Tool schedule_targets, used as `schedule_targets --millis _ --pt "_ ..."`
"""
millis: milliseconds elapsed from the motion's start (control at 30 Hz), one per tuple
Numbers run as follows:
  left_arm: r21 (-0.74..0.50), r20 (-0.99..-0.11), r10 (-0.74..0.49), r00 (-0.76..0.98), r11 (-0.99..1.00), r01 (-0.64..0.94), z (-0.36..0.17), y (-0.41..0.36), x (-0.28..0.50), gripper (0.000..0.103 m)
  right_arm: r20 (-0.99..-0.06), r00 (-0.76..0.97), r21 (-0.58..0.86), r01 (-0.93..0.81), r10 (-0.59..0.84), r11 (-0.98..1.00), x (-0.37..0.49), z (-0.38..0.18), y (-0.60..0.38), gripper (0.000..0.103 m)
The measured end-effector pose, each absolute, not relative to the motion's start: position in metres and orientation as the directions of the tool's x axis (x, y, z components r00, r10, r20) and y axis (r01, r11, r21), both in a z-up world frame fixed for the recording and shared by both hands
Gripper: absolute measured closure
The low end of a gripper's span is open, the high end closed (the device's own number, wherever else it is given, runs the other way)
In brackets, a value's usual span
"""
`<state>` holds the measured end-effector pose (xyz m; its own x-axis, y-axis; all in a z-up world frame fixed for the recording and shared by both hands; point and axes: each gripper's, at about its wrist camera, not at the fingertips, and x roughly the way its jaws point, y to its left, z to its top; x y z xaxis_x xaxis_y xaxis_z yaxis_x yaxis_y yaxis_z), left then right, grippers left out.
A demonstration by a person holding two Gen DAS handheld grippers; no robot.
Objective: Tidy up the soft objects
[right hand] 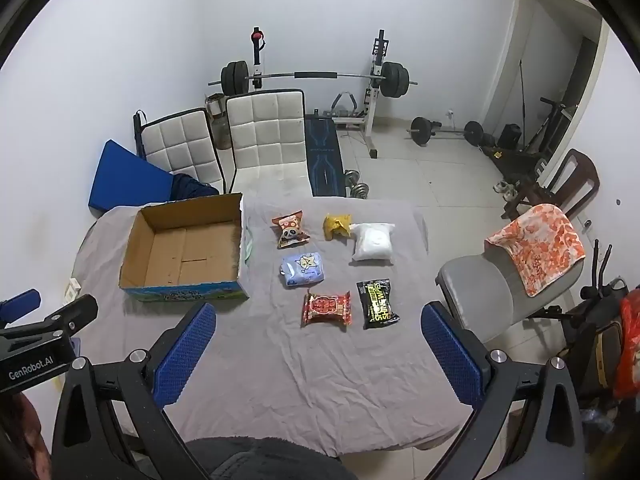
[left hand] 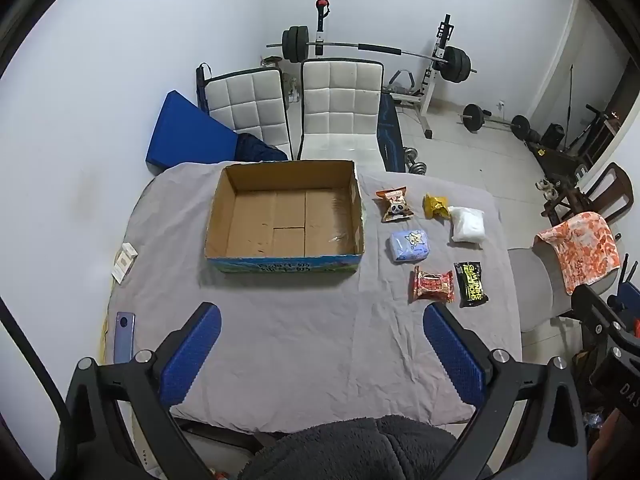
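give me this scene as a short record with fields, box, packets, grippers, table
surface: table under a wrinkled grey cloth
box: open brown cardboard box, nothing inside, left of the packets
packets: six, apart from each other on the cloth: panda snack bag, yellow crumpled pouch, white soft bag, pale blue tissue pack, red wrapped packet, black shoe shine wipes pack
left gripper: open, holding nothing
right gripper: open, holding nothing
task state: nothing in the box yet

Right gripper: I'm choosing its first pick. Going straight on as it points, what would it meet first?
Probably the red snack packet, nearest ahead of the open right gripper; only bare grey cloth lies between. Depth is uncertain.
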<state>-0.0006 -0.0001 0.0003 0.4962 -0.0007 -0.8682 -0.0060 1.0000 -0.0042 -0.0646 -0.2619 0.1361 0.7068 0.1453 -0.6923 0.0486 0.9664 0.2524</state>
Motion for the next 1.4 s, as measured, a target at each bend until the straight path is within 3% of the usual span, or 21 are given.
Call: schedule_targets --millis 1400 --pt "-0.023 -0.858 -0.011 0.514 1.0 -0.017 0.013 -0.004 -0.006 0.0 -0.668 0.734 0.225 0.041 0.124 0.974 -0.069 0.143 -0.263 0.0"
